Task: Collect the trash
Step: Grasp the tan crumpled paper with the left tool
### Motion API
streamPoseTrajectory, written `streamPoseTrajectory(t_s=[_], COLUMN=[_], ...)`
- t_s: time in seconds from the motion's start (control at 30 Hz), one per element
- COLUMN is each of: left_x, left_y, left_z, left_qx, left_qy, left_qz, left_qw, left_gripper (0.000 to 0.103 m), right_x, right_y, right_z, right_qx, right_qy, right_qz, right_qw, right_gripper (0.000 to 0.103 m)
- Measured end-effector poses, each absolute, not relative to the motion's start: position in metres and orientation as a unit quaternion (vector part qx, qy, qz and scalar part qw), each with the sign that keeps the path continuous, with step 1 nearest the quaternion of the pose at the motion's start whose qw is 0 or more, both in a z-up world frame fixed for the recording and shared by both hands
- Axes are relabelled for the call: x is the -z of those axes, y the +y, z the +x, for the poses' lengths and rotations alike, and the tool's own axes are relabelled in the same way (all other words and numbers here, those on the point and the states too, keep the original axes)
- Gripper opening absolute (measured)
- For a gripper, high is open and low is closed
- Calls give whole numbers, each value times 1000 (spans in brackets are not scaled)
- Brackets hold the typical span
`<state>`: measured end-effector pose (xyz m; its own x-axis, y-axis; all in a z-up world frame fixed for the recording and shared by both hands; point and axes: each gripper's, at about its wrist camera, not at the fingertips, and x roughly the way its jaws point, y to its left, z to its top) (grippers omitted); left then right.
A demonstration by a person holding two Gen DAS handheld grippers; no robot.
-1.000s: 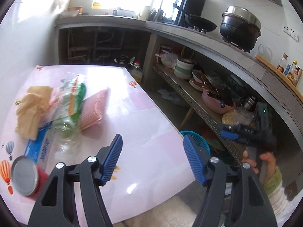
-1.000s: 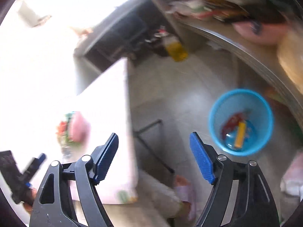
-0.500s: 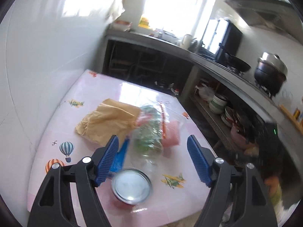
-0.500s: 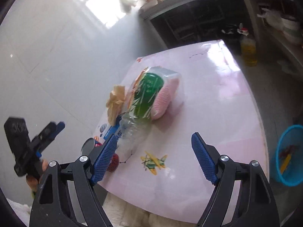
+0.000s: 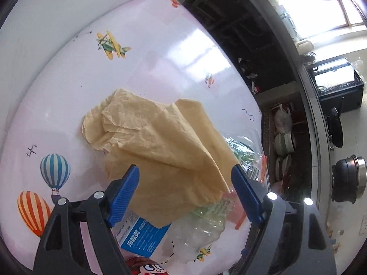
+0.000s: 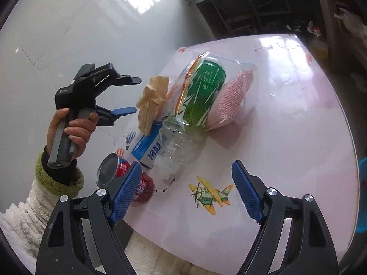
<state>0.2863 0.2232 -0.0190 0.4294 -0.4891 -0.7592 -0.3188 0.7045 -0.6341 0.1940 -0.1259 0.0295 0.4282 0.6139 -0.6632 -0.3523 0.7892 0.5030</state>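
Observation:
A pile of trash lies on the pink table: a crumpled tan paper, a blue carton, a clear plastic bottle, a clear bag with green wrapping and a pink sponge, and a red can. My left gripper is open, hovering just above the tan paper; it also shows in the right wrist view. My right gripper is open and empty above the table's near edge, beside the red can.
A white wall borders the table on the left. A kitchen counter with shelves of bowls, a stove and a black pot runs along the right. A blue bin's rim shows at the right edge.
My left gripper has swung left and dropped close over the tan paper. My right gripper has turned from the floor bin toward the table and moved nearer the trash pile.

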Motion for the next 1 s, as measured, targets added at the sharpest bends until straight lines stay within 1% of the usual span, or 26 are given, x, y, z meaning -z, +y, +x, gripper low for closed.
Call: streamPoseTrajectory(t_s=[0.13, 0.27, 0.3, 0.33, 0.4, 0.43, 0.5, 0.53, 0.6, 0.67, 0.7, 0.8, 0.9, 1.0], left_x=[38, 46, 48, 50, 54, 57, 62, 63, 65, 63, 61, 56, 50, 42], left_y=[222, 219, 221, 224, 231, 236, 240, 242, 248, 255, 258, 260, 259, 253], left_z=[302, 303, 303, 301, 296, 293, 289, 287, 282, 275, 271, 261, 249, 237], left_qx=[27, 24, 25, 25, 27, 28, 27, 27, 36, 44, 48, 49, 62, 76], left_qy=[563, 566, 564, 561, 556, 553, 551, 548, 539, 527, 521, 508, 493, 472], left_qz=[-384, -376, -383, -391, -407, -415, -422, -426, -435, -441, -441, -416, -381, -348], left_qw=[731, 733, 731, 729, 724, 721, 719, 719, 720, 725, 730, 753, 780, 807], left_gripper=[80, 78, 73, 69, 57, 54, 39, 36, 26, 24, 22, 16, 12, 12], right_x=[-26, -23, -22, -21, -21, -20, -20, -20, -21, -22, -23, -25, -27, -29], right_y=[-129, -132, -133, -134, -135, -136, -137, -138, -139, -140, -140, -138, -136, -132], right_z=[198, 201, 201, 201, 201, 200, 200, 199, 198, 196, 196, 194, 195, 195], right_qx=[-289, -288, -288, -287, -286, -286, -285, -285, -283, -282, -281, -281, -280, -280], right_qy=[453, 455, 456, 456, 458, 458, 458, 458, 458, 457, 457, 456, 455, 454], right_qz=[155, 165, 167, 169, 171, 172, 174, 175, 177, 176, 176, 171, 166, 161], right_qw=[829, 826, 826, 825, 824, 824, 823, 823, 824, 825, 826, 827, 829, 830], right_gripper=[77, 77, 77, 77, 77, 77, 77, 77, 77, 77, 77, 77, 77, 77])
